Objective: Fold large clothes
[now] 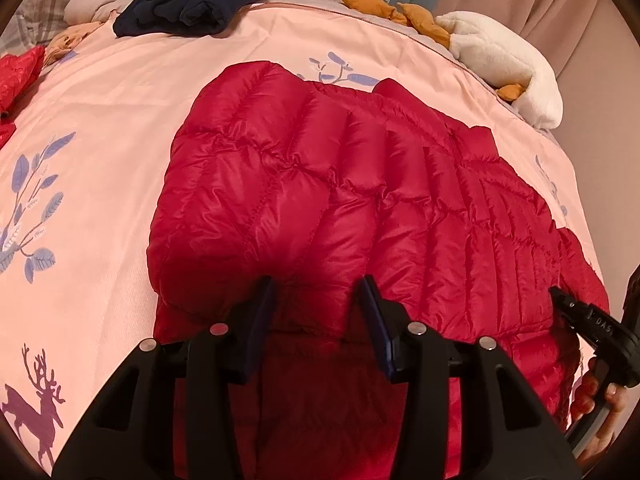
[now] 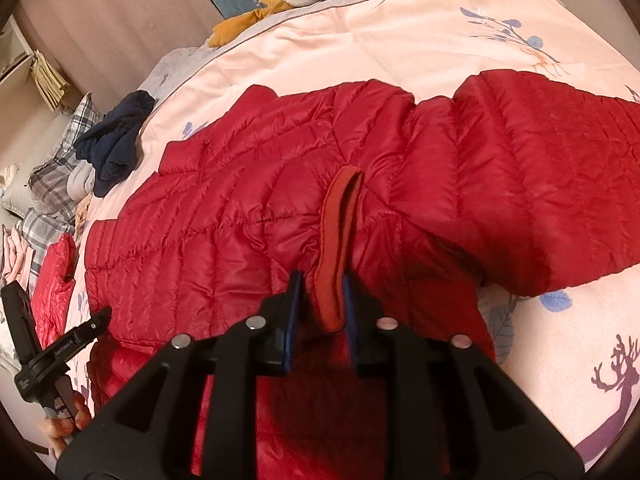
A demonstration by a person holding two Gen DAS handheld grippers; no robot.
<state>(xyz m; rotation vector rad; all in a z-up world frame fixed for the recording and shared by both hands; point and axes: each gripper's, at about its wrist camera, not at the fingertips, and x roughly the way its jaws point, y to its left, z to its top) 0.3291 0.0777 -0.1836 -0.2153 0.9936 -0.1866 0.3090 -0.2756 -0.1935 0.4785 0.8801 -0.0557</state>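
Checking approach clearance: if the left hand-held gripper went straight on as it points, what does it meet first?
Most likely the red puffer jacket: the left hand-held gripper points down at its near edge. Whether the jaws already touch the fabric is unclear.

Lighting: warm, dim indoor light with a pinkish cast; source not visible. Shadows: soft, darkest under the near fold of the red jacket (image 1: 360, 200) and around the black gripper bodies. Glare: faint sheen on the quilted fabric. Distortion: strong fisheye bulge, dark rounded corners. Focus: centre fairly sharp; edges and near foreground soft, slightly blurred.
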